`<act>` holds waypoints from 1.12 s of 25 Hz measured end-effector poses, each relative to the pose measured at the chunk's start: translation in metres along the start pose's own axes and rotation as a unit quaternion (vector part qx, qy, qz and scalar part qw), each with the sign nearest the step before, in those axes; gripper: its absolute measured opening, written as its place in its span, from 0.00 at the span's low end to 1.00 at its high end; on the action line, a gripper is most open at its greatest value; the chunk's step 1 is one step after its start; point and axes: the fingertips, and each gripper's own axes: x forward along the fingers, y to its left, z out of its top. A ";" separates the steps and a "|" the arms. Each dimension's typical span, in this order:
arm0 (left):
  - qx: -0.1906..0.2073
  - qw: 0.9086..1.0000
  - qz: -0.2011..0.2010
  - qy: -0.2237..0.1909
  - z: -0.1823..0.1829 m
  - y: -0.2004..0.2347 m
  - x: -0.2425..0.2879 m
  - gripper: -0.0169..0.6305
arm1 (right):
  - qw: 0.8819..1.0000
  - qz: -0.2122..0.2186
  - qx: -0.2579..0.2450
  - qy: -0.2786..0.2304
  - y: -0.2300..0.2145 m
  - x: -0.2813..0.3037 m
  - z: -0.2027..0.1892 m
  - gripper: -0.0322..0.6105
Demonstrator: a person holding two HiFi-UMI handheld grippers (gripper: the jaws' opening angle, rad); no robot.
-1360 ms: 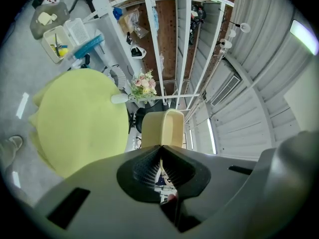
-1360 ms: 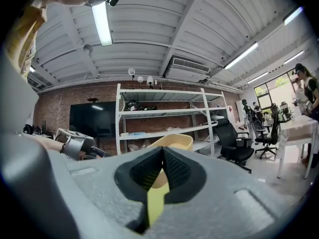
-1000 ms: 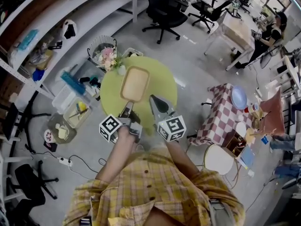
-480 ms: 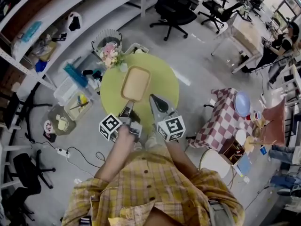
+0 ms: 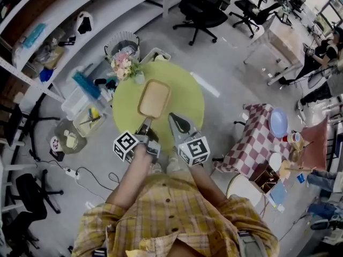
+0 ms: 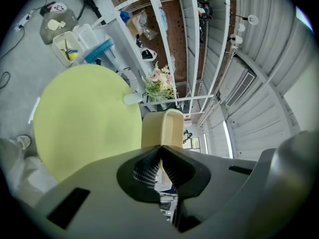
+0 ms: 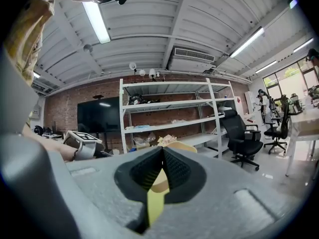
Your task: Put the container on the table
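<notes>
A beige, rounded-rectangle container (image 5: 154,98) is over the round yellow-green table (image 5: 185,98) in the head view. My left gripper (image 5: 146,123) is shut on the container's near rim. The left gripper view shows the container (image 6: 167,128) edge-on, rising from the closed jaws, with the table (image 6: 84,118) to its left. I cannot tell whether its base touches the table. My right gripper (image 5: 174,118) hovers over the table's near edge, right of the container, shut on nothing. In the right gripper view its jaws (image 7: 162,151) meet, with the container (image 7: 179,146) just beyond them.
A bunch of flowers (image 5: 122,63) stands at the table's far left edge. Plastic bins (image 5: 86,119) and shelving (image 5: 53,15) lie to the left. An office chair (image 5: 203,7) is beyond the table. A checked-cloth table (image 5: 252,133) and white stool (image 5: 247,182) stand to the right.
Both grippers and the container keep their place over the table. Only the head view has shifted slightly.
</notes>
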 end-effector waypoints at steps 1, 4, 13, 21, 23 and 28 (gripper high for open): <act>0.001 1.000 0.005 0.000 -0.001 0.005 0.003 0.06 | 1.000 0.000 0.001 0.006 -0.002 -0.001 -0.004 0.05; 0.010 1.000 0.017 -0.001 -0.004 0.015 0.009 0.06 | 1.000 -0.002 0.002 0.014 -0.009 -0.003 -0.009 0.05; 0.009 1.000 0.027 -0.007 0.000 0.033 0.029 0.06 | 1.000 -0.004 0.001 0.015 -0.021 0.003 -0.011 0.05; 0.009 0.999 0.034 -0.015 -0.003 0.049 0.044 0.06 | 1.000 -0.003 0.001 0.022 -0.028 0.000 -0.017 0.05; 0.003 0.999 0.037 -0.017 -0.002 0.055 0.051 0.06 | 1.000 -0.005 -0.001 0.022 -0.032 0.002 -0.018 0.05; -0.005 0.998 0.048 -0.026 -0.008 0.069 0.059 0.06 | 1.000 -0.008 0.002 0.030 -0.036 -0.001 -0.027 0.05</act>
